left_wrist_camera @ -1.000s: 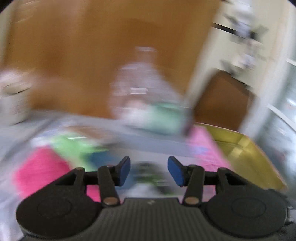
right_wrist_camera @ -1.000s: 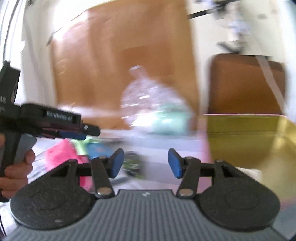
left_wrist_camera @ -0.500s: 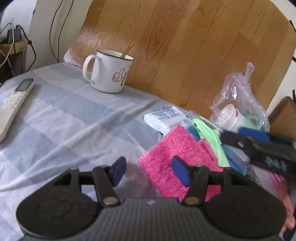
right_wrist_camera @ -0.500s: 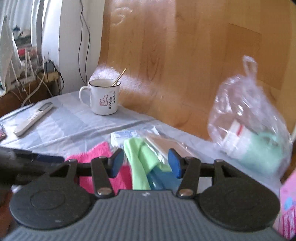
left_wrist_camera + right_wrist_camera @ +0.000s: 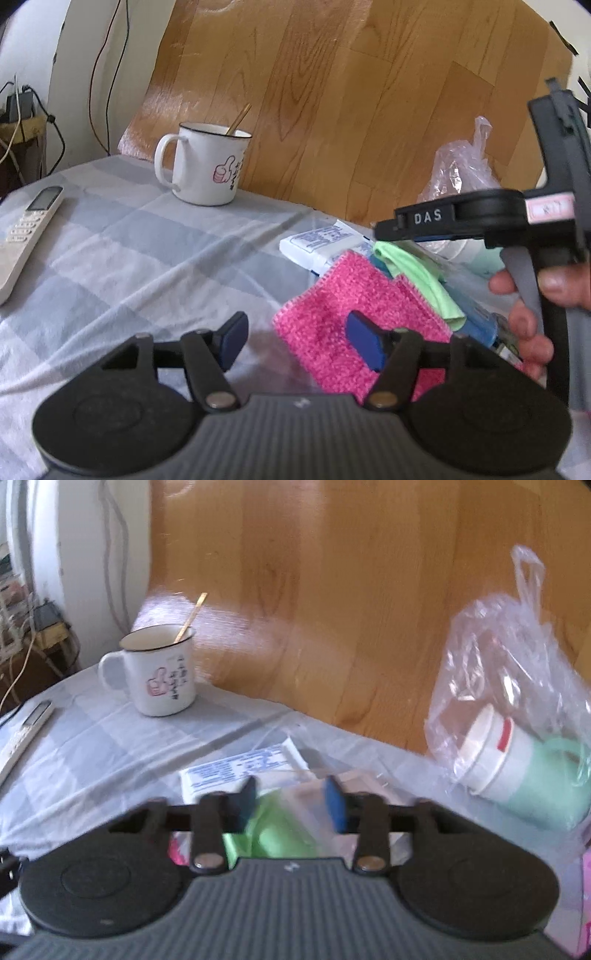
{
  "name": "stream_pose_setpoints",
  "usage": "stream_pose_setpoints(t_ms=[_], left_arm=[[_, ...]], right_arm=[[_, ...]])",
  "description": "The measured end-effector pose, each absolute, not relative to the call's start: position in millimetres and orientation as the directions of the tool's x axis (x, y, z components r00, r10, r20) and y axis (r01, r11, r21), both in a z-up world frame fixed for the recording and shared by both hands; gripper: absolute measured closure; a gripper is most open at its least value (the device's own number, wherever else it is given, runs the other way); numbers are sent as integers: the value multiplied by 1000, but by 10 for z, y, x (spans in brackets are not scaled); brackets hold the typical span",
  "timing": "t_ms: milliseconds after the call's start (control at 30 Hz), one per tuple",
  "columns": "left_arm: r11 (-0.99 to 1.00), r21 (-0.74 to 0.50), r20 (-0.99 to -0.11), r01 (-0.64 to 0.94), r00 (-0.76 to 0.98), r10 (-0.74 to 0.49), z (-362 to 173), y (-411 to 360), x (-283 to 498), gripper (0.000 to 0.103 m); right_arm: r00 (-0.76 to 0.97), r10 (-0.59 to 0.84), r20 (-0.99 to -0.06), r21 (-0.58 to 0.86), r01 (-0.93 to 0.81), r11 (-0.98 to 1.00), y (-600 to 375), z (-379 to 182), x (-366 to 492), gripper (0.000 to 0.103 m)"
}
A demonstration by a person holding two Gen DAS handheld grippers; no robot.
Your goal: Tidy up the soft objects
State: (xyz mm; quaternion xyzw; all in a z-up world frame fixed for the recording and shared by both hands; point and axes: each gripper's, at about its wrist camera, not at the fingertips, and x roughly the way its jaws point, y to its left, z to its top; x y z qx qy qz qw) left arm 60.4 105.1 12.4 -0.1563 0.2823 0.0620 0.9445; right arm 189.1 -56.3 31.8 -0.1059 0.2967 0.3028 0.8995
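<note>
Hovering claw: left gripper (image 5: 297, 341) was spread wide and held nothing, over the near-left edge of the pink cloth (image 5: 354, 314).
Right claw: right gripper (image 5: 291, 805) was parted and bare, above the green cloth (image 5: 280, 836).
Green cloth: overlapped the pink cloth's far-right edge.
Open room: bare checked tablecloth (image 5: 147, 258) left of the pink cloth.
Far edge: mug (image 5: 205, 166) beyond the pink cloth.
</note>
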Motion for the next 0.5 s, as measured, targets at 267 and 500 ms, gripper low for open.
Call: stream_pose_setpoints(t_ms=[267, 500], left_arm=[[944, -266, -544, -196, 839, 21, 130, 1073, 590, 40], [953, -222, -551, -206, 833, 52, 139, 1010, 603, 38]], right_arm=[[721, 464, -515, 128, -470, 873, -1395, 569, 1875, 100], [760, 397, -514, 200, -344, 917, -2044, 501, 1759, 100]])
